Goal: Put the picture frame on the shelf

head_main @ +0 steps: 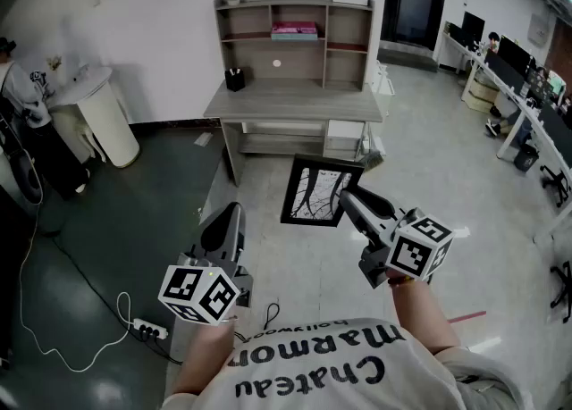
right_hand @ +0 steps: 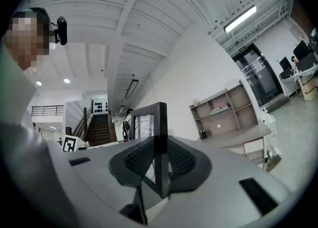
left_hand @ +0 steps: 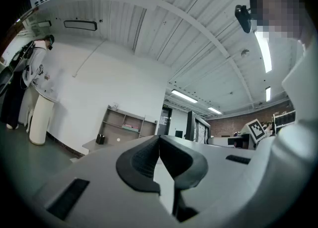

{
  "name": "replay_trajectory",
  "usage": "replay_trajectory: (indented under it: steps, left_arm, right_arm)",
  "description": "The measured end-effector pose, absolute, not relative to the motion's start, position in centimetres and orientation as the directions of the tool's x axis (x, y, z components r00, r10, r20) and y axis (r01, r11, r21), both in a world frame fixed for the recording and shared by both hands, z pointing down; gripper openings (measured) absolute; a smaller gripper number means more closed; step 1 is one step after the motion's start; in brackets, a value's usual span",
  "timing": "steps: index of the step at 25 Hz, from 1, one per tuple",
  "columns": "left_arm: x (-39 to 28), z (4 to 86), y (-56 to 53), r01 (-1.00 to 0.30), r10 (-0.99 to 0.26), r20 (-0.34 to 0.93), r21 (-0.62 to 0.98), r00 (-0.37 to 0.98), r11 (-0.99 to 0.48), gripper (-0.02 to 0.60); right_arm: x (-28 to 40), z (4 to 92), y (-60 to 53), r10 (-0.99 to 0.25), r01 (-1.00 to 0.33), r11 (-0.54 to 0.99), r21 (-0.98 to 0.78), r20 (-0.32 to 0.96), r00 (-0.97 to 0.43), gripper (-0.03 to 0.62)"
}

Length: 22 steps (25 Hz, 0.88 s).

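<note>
Your shirt [head_main: 308,371] fills the bottom edge of the head view. At 12 o'clock you hold the picture frame [head_main: 311,190], black-edged with a pale branch print. It is tilted, short of the desk [head_main: 295,101] and well apart from the shelf unit [head_main: 295,37] standing on it. Your right gripper [head_main: 347,197] has its jaws closed on the frame's right edge, with the edge clamped between both pads. Your left gripper [head_main: 231,213], at 7 o'clock of the frame, has its jaws pressed together with nothing between them. Pink books [head_main: 295,30] lie on the shelf unit's middle shelf. A black pen cup [head_main: 234,79] stands on the desk's left end. At 10 o'clock stands a white cylindrical stand [head_main: 105,121], and at 8 o'clock a power strip [head_main: 147,330] lies on the floor.
</note>
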State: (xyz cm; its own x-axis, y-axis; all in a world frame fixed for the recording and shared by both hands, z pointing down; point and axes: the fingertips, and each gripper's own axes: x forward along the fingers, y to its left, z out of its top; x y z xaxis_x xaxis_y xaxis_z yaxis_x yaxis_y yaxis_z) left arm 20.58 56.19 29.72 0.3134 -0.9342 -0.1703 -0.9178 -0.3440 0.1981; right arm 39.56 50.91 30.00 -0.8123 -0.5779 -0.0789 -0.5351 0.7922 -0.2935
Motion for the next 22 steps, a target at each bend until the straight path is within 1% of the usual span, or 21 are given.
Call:
replay_trajectory:
  steps: [5,16,22]
  left_arm:
    - [19.7,29.3,56.3,-0.912,-0.930,-0.160,0.195,0.332,-0.360,0.017]
    - [15.1,28.1,55.6,-0.912,-0.922,-0.185,0.173,0.341,-0.372,0.017]
    - [13.3,29.4,55.5,-0.892,-0.905,-0.163,0.168,0.394,-0.419,0.017]
  right_arm:
    - [38.8,29.3,50.9,-0.585,-0.528,0.782,-0.330,-0.096,-0.806,0.086]
    - [34.4,28.2,50.5,-0.603,-0.558,0.779,-0.286,-0.101,-0.791,0.086]
    - [31.5,29.9,51.0,-0.613,-0.559,0.767,-0.316,-0.103,-0.783,0.086]
